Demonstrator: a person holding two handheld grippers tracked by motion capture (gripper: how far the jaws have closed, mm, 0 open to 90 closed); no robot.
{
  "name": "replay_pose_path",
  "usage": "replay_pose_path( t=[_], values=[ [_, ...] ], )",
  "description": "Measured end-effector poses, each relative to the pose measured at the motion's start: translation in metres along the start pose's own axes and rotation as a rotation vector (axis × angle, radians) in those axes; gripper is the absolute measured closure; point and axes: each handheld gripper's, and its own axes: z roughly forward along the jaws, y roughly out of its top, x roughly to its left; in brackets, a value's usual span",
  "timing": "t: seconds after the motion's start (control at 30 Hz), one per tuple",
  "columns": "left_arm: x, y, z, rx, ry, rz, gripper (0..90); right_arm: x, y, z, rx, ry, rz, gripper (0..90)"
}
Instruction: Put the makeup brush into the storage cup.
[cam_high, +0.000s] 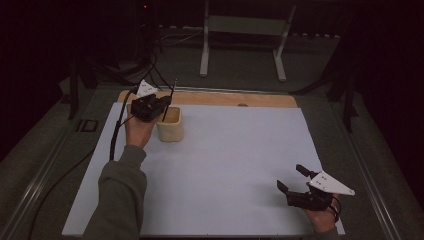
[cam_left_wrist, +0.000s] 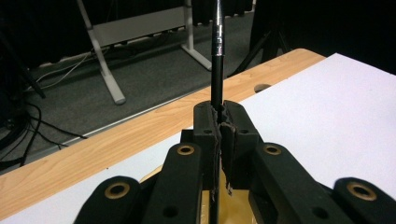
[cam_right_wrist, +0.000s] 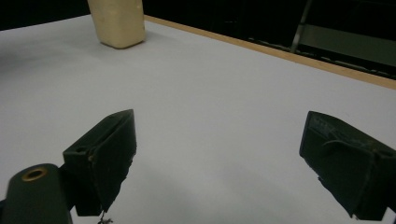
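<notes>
High view: white sheet (cam_high: 225, 170) on the wooden desk (cam_high: 210, 98), dark room. Left hand-held gripper (cam_high: 162, 104) clamps a pen (cam_left_wrist: 218, 56) over the cup (cam_high: 170, 125) near the far-left corner; right hand-held gripper (cam_high: 291, 179) gapes wide, empty.

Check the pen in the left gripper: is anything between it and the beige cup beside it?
Nothing visible blocks it. The left gripper is shut on the pen, which stands nearly upright with its lower end already over or inside the open cup. The white mat around the cup is bare.
</notes>
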Motion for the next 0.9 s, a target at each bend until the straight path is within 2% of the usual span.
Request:
replay_pose_path(
  t=[0.9],
  values=[
    [0.0,-0.011,0.014,0.034,0.007,0.021,86.4,0.0,0.0,-0.001,-0.002,0.001,0.001,10.8]
  ],
)
